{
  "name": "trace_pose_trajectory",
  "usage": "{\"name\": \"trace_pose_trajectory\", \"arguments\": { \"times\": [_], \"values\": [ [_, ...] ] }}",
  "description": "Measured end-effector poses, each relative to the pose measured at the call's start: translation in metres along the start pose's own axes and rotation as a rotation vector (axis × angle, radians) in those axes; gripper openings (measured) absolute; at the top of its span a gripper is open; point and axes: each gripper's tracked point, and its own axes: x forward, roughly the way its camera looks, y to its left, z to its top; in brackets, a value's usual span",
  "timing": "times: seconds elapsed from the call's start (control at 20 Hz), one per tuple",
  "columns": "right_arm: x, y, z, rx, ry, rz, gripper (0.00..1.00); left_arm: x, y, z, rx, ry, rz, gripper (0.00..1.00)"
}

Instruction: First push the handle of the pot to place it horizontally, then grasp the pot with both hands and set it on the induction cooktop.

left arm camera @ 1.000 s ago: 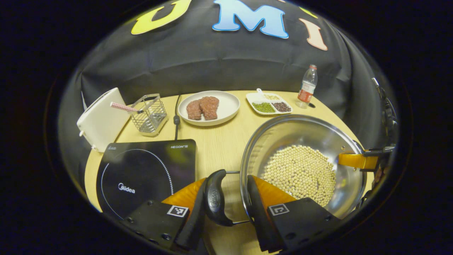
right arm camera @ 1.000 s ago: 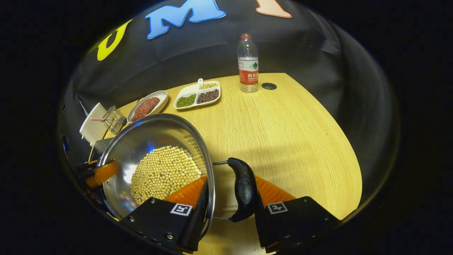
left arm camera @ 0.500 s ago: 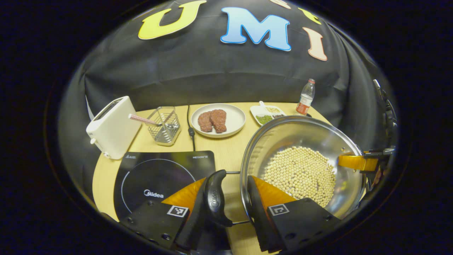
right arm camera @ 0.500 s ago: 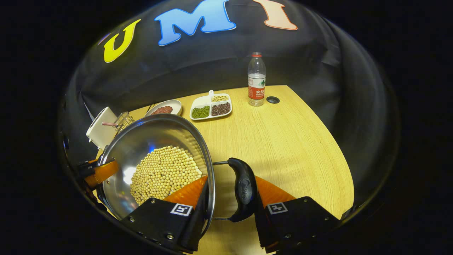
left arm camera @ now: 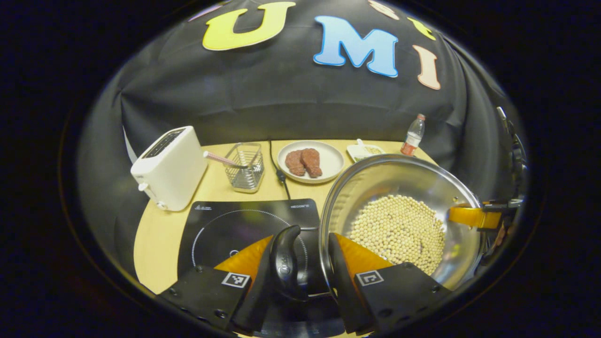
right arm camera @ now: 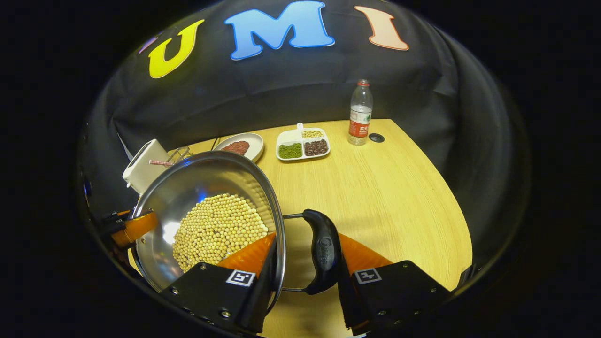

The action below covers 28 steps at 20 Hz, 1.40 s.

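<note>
The pot (left arm camera: 399, 220), a shiny steel one with a layer of pale beans (left arm camera: 399, 230) on its bottom, is held up between two tools and appears to be off the worktop (right arm camera: 375, 188). The left tool (left arm camera: 307, 263) pinches one side of the pot: one finger sits inside the rim, the other outside the black side handle (left arm camera: 284, 263), so the rim and the handle are squeezed together between them. The right tool (right arm camera: 305, 263) does the same on the opposite side, with its own black handle (right arm camera: 321, 251) and the rim caught between its two fingers. In the left gripper view the right tool is also seen far off, at the other edge of the pot.

The relation that matters now is pot to cooktop (left arm camera: 235, 225). The cooktop lies on the left-tool side of the pot, and it is the left tool that is nearer to it. Seen along the left tool, the left handle already hangs over the dark glass, but the body of the pot is beside the ring mark, not over it. The line through the two handles runs about level, and it points toward the cooktop. So I judge that the move must go sideways along this line, left tool leading, until the pot base is centred over the ring, and only then down. The beans are loose, so a tilt would shift them.
</note>
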Motion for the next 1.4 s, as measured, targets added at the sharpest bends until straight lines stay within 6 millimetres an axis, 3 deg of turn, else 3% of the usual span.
{"name": "trace_pose_trajectory", "arguments": {
  "times": [0.35, 0.5, 0.8, 1.05, 1.4],
  "values": [
    [0.001, 0.051, -0.012, -0.034, 0.009, 0.016, 0.62, -0.015, 0.055, -0.016, -0.027, 0.025, 0.024, 0.68],
    [0.004, 0.069, -0.014, -0.037, 0.015, 0.026, 0.62, -0.021, 0.077, -0.019, -0.029, 0.026, 0.04, 0.65],
    [0.014, 0.108, -0.015, -0.051, 0.021, 0.046, 0.62, -0.023, 0.12, -0.022, -0.05, 0.031, 0.066, 0.68],
    [0.023, 0.135, -0.017, -0.054, 0.027, 0.066, 0.62, -0.023, 0.152, -0.022, -0.049, 0.032, 0.085, 0.65],
    [0.034, 0.163, -0.024, -0.06, 0.053, 0.076, 0.62, -0.017, 0.189, -0.032, -0.061, 0.051, 0.097, 0.68]
  ]
}}
